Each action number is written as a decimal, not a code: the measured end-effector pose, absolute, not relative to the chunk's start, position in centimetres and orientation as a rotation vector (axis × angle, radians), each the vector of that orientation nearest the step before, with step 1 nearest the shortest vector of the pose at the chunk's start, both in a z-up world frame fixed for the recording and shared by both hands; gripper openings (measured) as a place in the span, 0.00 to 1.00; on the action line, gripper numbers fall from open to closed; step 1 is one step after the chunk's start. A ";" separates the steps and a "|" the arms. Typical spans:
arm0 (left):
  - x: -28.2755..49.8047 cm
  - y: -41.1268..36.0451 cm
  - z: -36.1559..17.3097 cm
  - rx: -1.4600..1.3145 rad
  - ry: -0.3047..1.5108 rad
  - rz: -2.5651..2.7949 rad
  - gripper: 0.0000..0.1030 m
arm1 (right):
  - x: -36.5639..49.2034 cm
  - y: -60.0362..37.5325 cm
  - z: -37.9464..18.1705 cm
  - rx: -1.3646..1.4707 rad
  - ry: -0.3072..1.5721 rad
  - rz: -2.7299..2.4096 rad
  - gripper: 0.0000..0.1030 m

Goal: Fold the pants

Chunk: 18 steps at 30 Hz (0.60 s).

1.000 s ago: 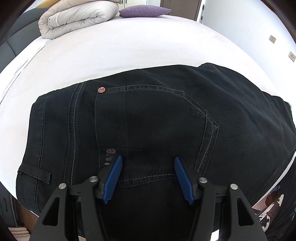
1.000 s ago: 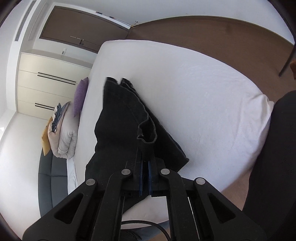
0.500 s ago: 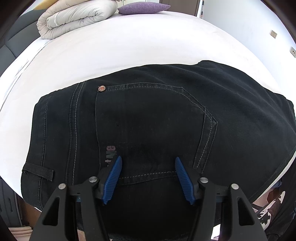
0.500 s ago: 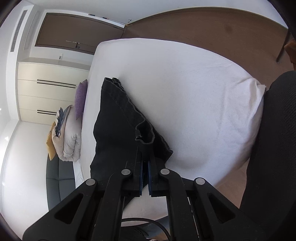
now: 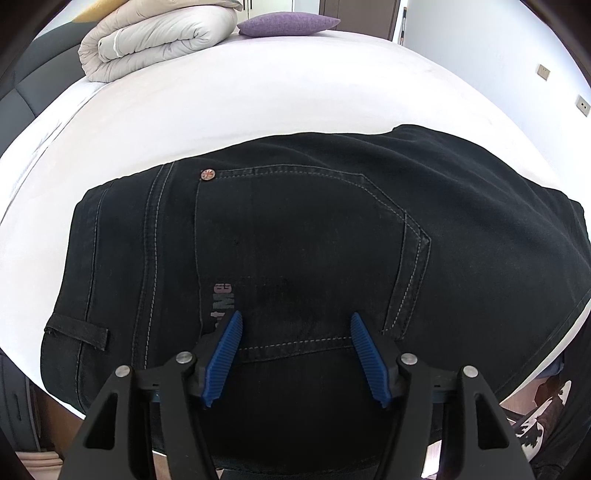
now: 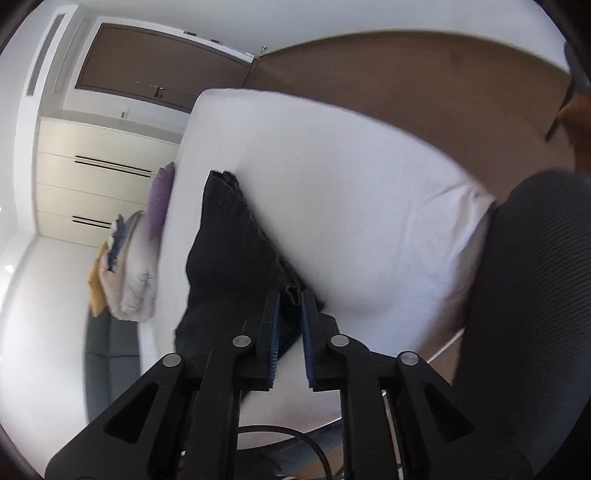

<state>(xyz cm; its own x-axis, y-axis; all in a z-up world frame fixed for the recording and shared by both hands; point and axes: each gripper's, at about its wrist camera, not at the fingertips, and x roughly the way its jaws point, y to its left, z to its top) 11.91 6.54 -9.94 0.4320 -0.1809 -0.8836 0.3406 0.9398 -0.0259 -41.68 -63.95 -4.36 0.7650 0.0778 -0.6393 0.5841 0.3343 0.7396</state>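
Note:
Black jeans point(image 5: 314, 240) lie on the white bed point(image 5: 258, 96), seat side up, with a stitched back pocket and a copper rivet showing. My left gripper point(image 5: 295, 325) hovers open over the pocket's lower seam, blue pads spread wide, holding nothing. In the right wrist view the jeans point(image 6: 229, 251) stretch away along the bed point(image 6: 351, 206). My right gripper point(image 6: 291, 299) has its jaws a little apart, with a bunched edge of the jeans lying between the tips; the view is blurred.
A folded grey duvet point(image 5: 155, 37) and a purple pillow point(image 5: 288, 22) sit at the bed's far end. A cream wardrobe point(image 6: 99, 181) and brown door stand beyond. A dark chair back point(image 6: 528, 295) is close on the right.
My right gripper was shut on the jeans' edge and has now opened a little while moving, which blurs its view. My left gripper stays open over the back pocket.

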 end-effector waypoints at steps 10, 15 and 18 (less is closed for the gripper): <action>11.7 7.6 -10.9 0.134 1.041 -0.328 0.66 | -33.7 -54.6 -0.2 1.184 0.723 0.203 0.68; 10.9 8.1 -11.1 0.131 1.033 -0.333 0.66 | -27.8 -46.5 -5.1 1.298 0.969 0.410 0.39; 10.9 8.3 -11.3 0.129 1.029 -0.333 0.66 | -26.3 -44.8 -6.5 1.312 1.008 0.414 0.39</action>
<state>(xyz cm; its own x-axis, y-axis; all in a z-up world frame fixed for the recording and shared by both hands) 10.91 8.27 -11.25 0.4707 -0.2114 -0.8566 0.3311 0.9422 -0.0506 -26.25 -44.76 -6.53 0.5366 0.7564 -0.3741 0.2752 0.2622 0.9249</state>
